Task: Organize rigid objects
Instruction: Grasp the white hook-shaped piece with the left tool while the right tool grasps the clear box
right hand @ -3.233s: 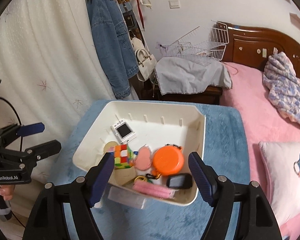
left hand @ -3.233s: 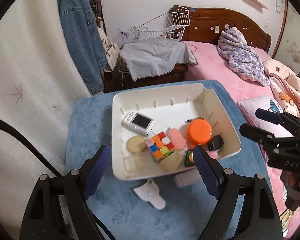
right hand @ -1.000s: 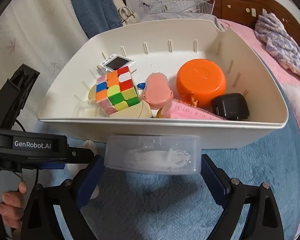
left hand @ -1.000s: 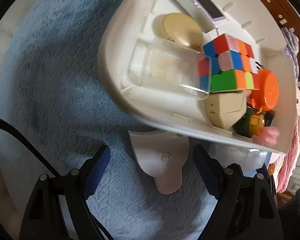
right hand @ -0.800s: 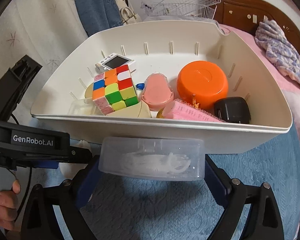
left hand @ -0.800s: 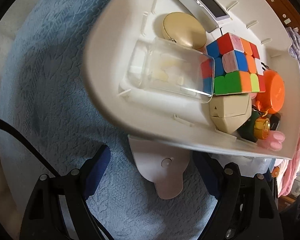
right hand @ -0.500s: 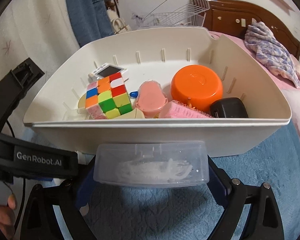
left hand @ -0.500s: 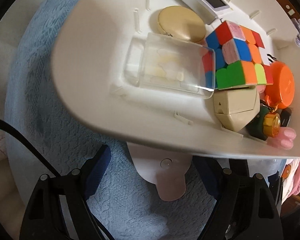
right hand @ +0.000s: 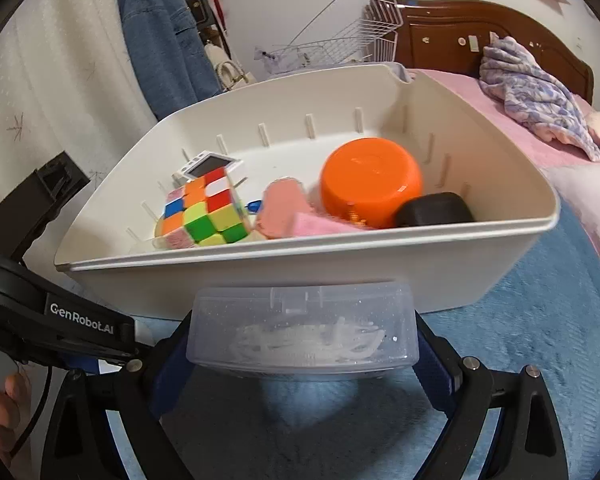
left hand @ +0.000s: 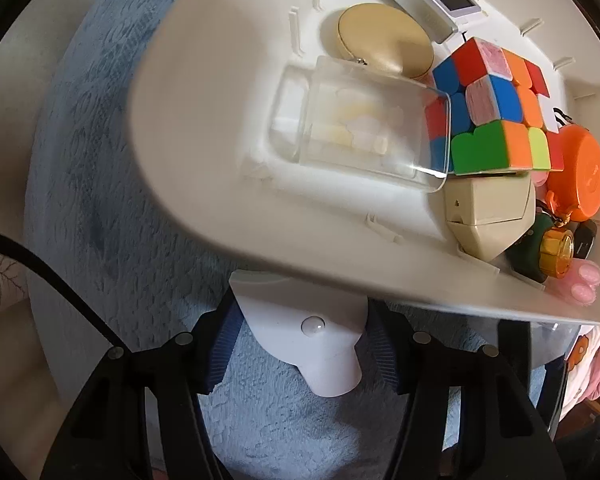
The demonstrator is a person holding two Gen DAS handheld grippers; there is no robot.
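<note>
most of the clutter, including a multicoloured puzzle cube (right hand: pixel 202 210) and a round orange case (right hand: pixel 370 182), already sits in the white plastic bin (right hand: pixel 300 258) on the blue-carpeted counter (right hand: pixel 540 344). the right claw (right hand: pixel 302 338) grips a clear lidded plastic box (right hand: pixel 300 330) just outside the bin; the left claw (left hand: pixel 302 338) is closing on a flat white plastic piece (left hand: pixel 304 324) on the carpet. both look yet to go in.

The bin (right hand: pixel 380 268) stands on the surface (right hand: pixel 540 340). Inside it, the cube (right hand: pixel 204 212) sits at 9 o'clock of the bowl (right hand: pixel 372 180). A box (right hand: pixel 300 332) lies at 6 o'clock, before the bin.
</note>
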